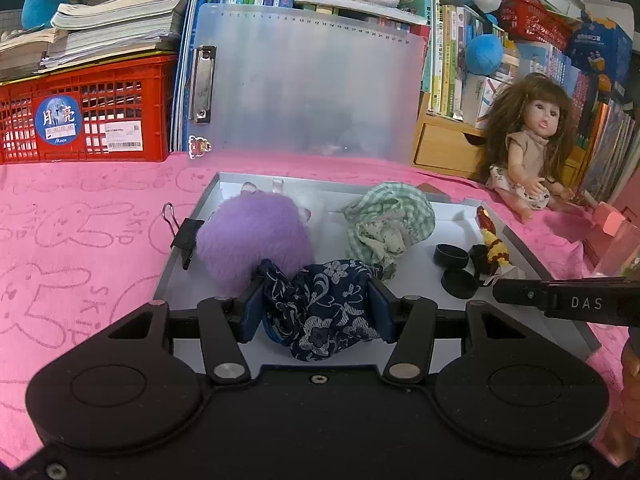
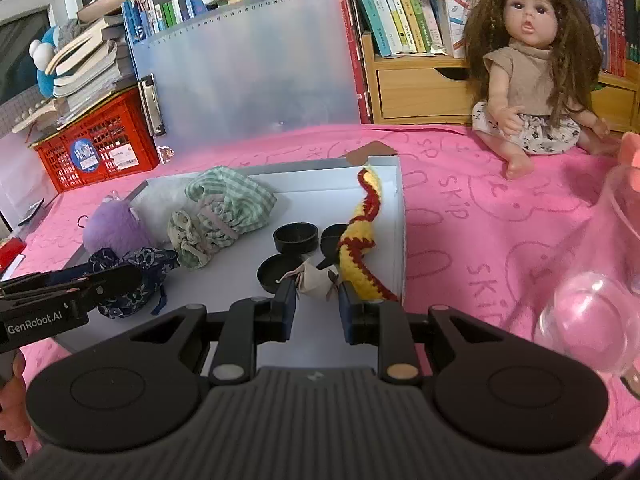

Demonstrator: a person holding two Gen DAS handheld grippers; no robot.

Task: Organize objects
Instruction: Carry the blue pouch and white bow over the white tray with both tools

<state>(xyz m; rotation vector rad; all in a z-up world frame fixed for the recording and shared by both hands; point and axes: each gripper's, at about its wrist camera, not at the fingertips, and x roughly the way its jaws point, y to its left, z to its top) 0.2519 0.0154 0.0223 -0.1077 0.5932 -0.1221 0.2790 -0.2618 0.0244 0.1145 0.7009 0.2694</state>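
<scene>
- My left gripper (image 1: 316,308) holds a navy floral fabric pouch (image 1: 320,312) pinched between its blue pads, low over the near edge of the shallow white tray (image 1: 452,204) on the pink printed cloth (image 1: 80,240).
- My right gripper (image 2: 316,304) stands at its narrowest, its tips at a small beige cloth bundle (image 2: 316,280) near the tray's front; whether the pads actually grip it I cannot tell.
- The navy pouch looks light, soft and crumpled; I judge it will sag and fold rather than slip, so a pinch across its bunched middle suits it best.
- It has no clear long axis, being a rumpled lump, with its gathered neck towards the purple fluffy plush ball (image 1: 252,240) just beyond it.
- A green gingham drawstring bag (image 1: 388,220) lies behind, three black round lids (image 2: 294,238) sit beside it, and a yellow-and-red crocheted snake (image 2: 360,240) runs lengthwise along the tray's right side.
</scene>
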